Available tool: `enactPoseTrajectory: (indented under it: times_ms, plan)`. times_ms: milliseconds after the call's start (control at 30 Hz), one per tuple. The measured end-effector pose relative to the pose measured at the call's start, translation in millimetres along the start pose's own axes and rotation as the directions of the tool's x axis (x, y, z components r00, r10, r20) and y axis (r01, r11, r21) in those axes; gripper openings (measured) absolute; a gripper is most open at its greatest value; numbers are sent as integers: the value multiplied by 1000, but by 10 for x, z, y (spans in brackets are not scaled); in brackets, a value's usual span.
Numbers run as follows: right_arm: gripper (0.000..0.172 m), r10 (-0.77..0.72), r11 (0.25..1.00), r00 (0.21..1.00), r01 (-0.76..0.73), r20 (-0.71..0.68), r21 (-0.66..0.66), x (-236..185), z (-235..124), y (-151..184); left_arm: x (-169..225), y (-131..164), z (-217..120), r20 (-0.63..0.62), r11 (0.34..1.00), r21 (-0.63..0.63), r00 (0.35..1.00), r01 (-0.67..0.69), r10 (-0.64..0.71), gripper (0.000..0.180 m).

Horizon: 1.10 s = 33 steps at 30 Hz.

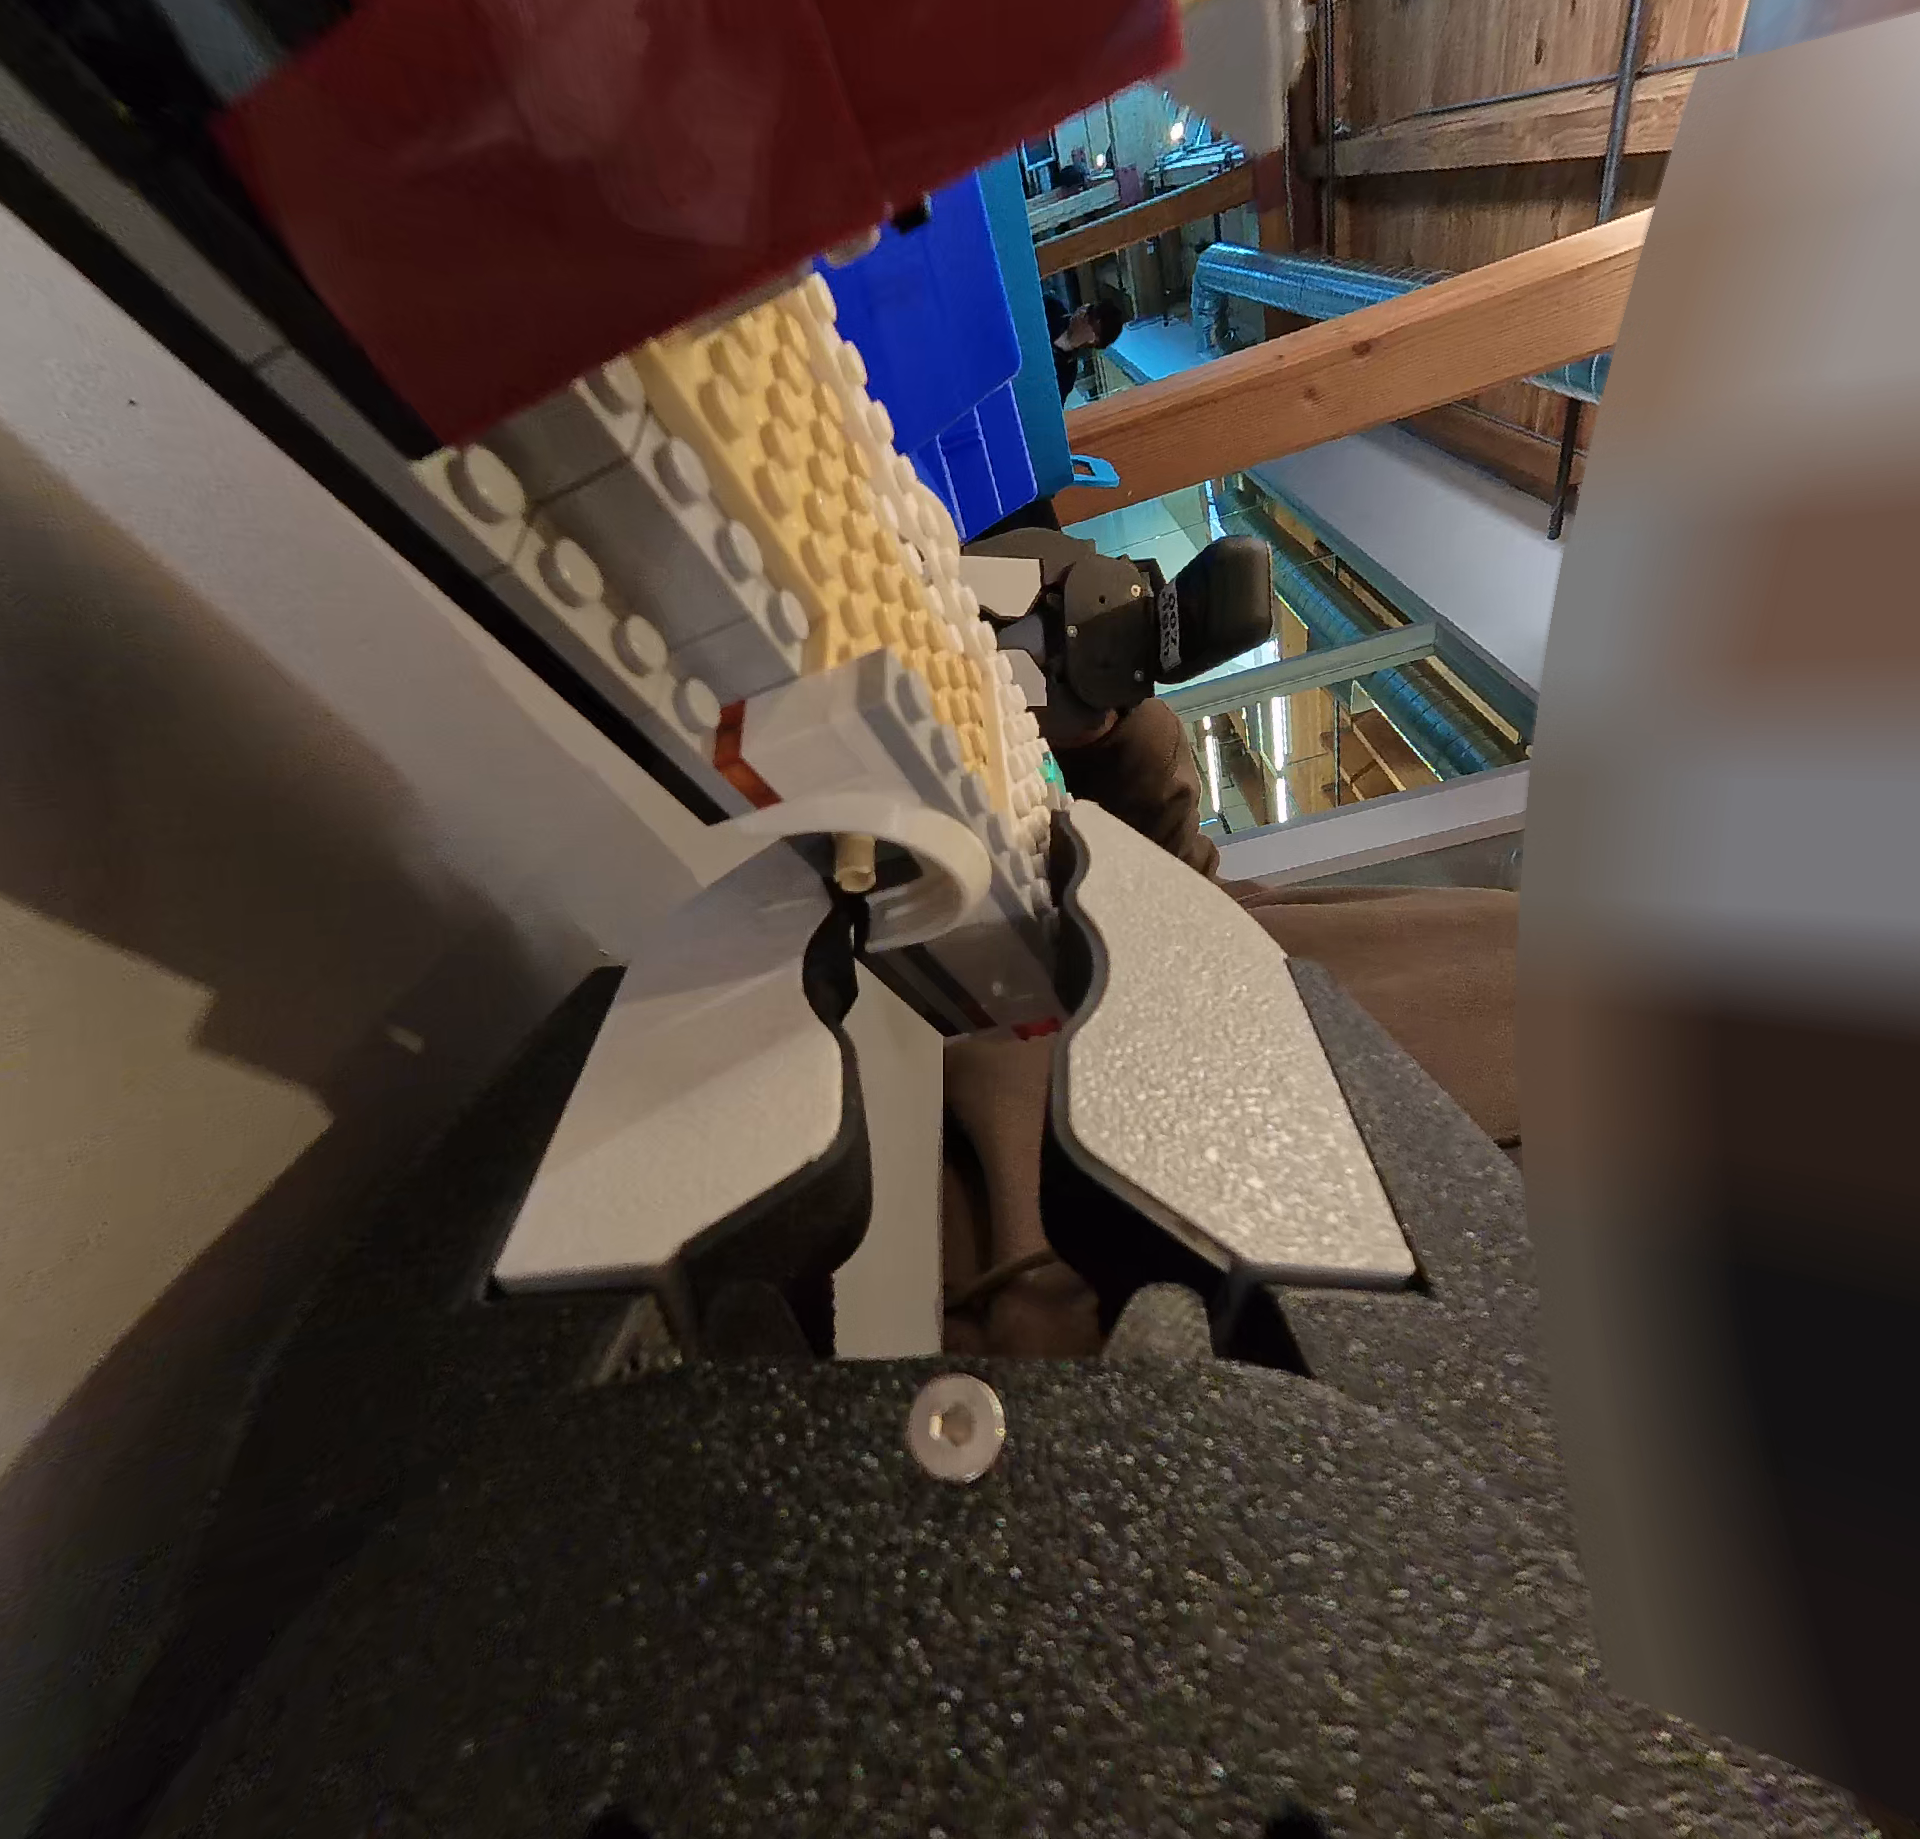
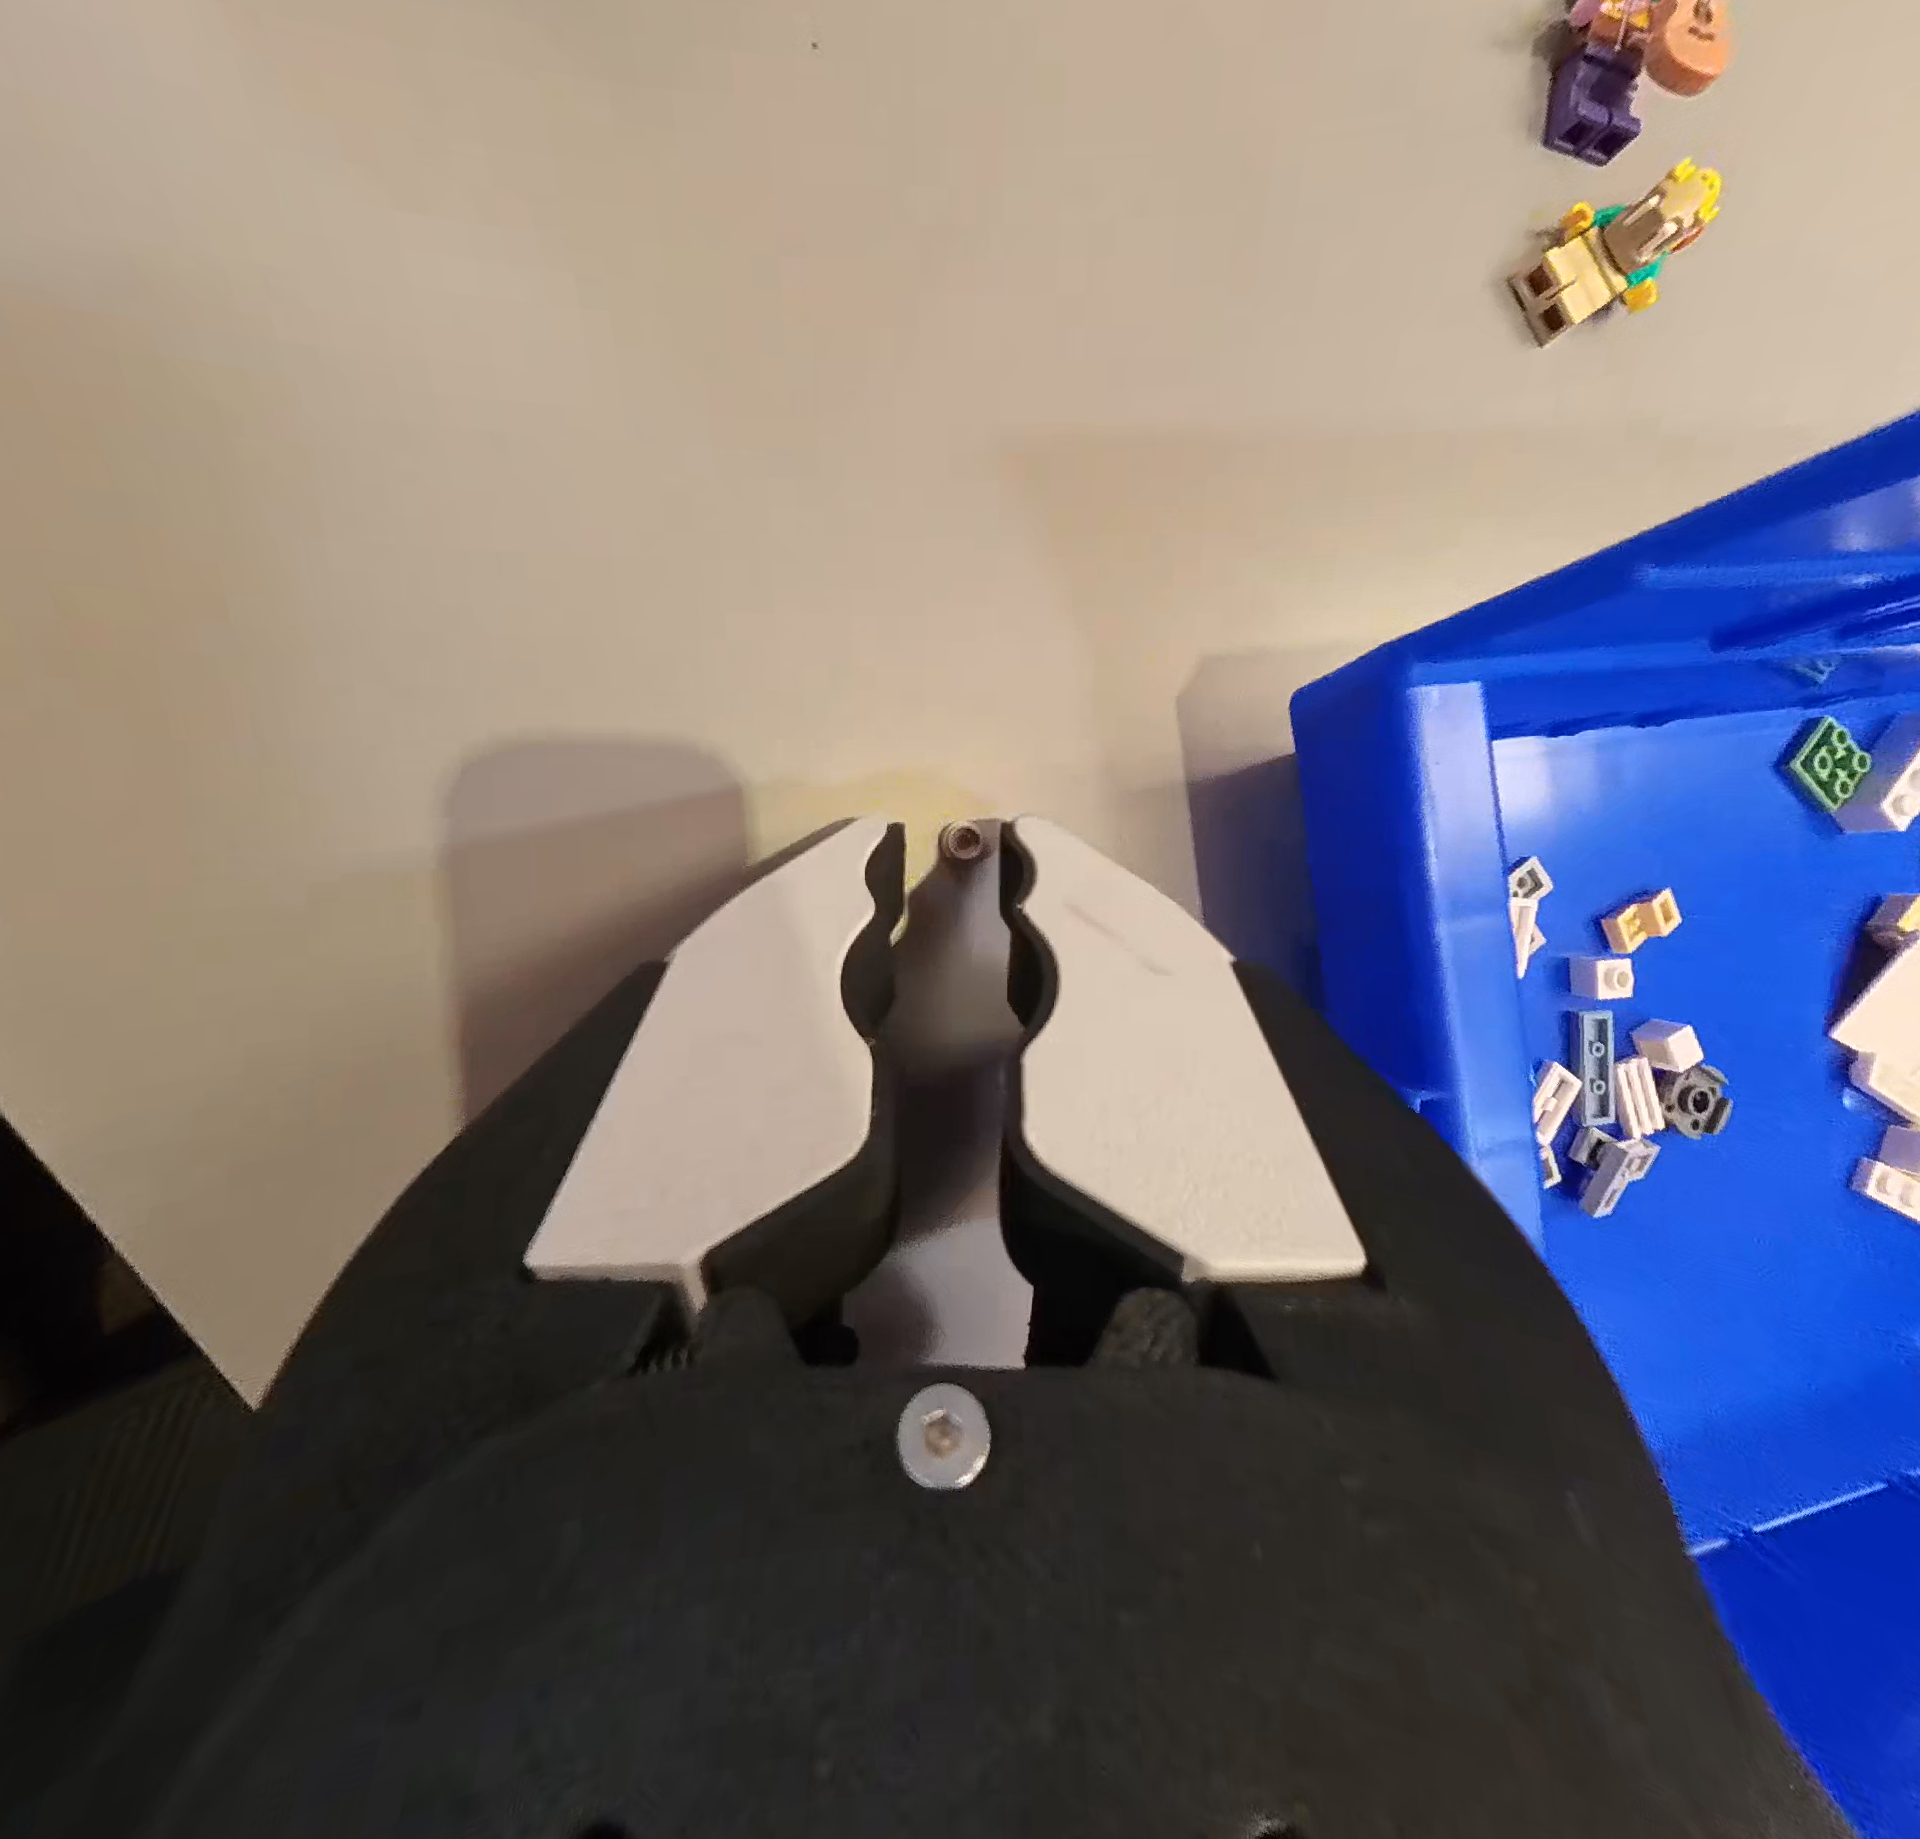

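Left claw (image 1: 951, 916) is clamping a grey-and-tan studded brick build (image 1: 831, 563), steadying it; right claw (image 2: 951, 854) is pinching a small grey round stud piece (image 2: 961, 842) over the beige counter (image 2: 623, 335).

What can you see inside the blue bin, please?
Inside the blue bin lie small loose bricks, mostly white and grey, plus one green plate. Its right part runs out of view.

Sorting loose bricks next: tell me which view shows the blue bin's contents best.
The right wrist view: it looks into the blue bin at loose small bricks. The left wrist view shows only its outer wall.
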State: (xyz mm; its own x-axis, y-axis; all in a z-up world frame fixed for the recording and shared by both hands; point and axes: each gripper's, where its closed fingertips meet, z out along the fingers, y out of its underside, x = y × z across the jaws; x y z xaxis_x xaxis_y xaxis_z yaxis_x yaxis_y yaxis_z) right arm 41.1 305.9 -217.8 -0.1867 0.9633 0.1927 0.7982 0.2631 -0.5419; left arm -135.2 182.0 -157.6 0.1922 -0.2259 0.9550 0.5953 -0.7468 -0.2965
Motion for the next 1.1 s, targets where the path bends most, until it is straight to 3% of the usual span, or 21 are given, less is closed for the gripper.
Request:
enactPoseTrajectory:
  times_ms: [267, 367, 500, 600, 700, 833, 1100]
  plan:
    - [7, 63, 998, 998, -63, 19, -2, 11, 18, 6, 2, 2, 2, 1, 1000, -1, 1000, -2, 2, 36]
    - [7, 25, 1000, 1000, -24, 5, -7, 12, 38, -34, 0, -5, -9, 6, 1000, 0, 1000, -6, 6, 36]
    - [7, -112, 983, 994, 110, 1, 148, -121, 178, -551, -26, -55, -61, 28, 1000, 11, 999, -21, 20, 36]
    - [7, -212, 931, 977, 211, -31, 298, -194, 349, -1117, -54, -124, -128, 49, 999, 36, 998, -28, 26, 36]
    - [8, -304, 887, 953, 290, -18, 358, -263, 572, -1477, -105, -206, -217, 92, 997, 63, 995, -42, 36, 36]
    - [10, -371, 853, 928, 346, -13, 391, -259, 781, -1685, -161, -313, -335, 119, 994, 103, 992, -46, 33, 36]
    - [16, -315, 849, 949, 287, -10, 443, -134, 823, -1793, -188, -408, -435, 115, 990, 142, 993, -24, 8, 36]
